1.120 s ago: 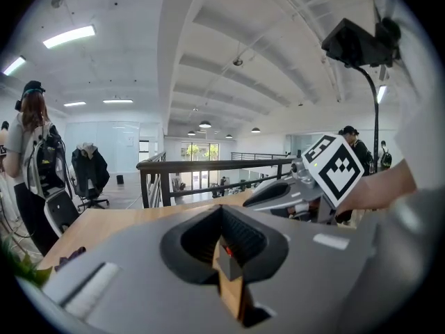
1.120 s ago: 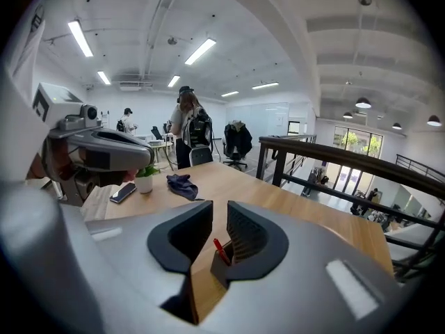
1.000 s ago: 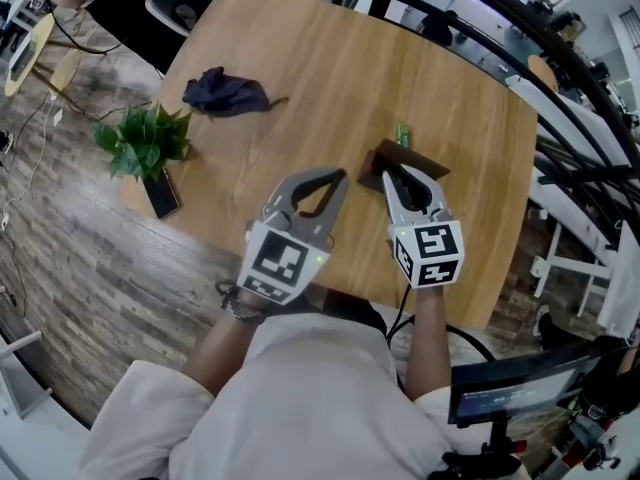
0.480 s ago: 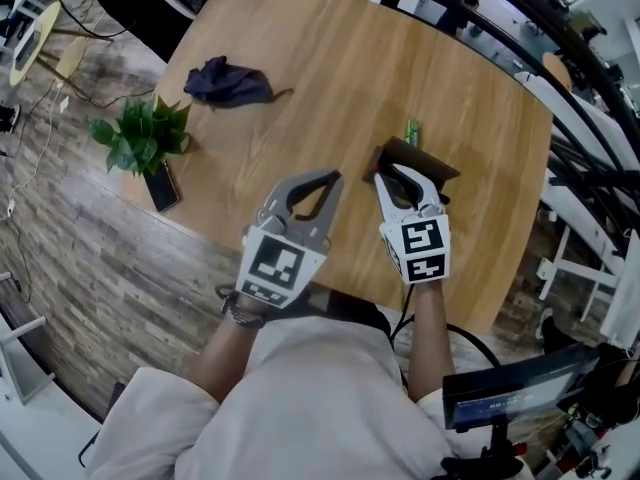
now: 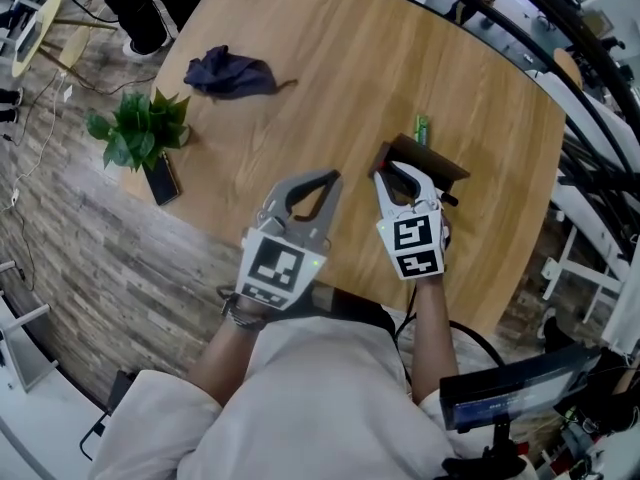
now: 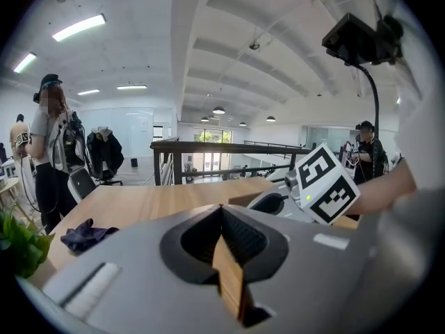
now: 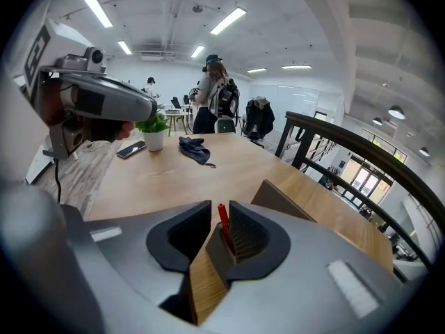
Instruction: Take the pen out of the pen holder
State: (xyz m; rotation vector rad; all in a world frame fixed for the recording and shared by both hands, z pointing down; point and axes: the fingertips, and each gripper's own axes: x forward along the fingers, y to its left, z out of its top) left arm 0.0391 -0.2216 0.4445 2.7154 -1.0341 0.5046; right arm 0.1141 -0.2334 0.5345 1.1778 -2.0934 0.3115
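Both claws clenched: right claw (image 7: 220, 209) on the red pen (image 7: 223, 224); left claw (image 6: 222, 211) on nothing.

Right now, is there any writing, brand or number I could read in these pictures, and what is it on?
None can be read.
Marker cube on the left gripper: black-and-white squares, no letters.
Marker cube on the right gripper: likewise.
Screen at lower right: a line of print, too small.
Red pen in the right gripper: no print shows.
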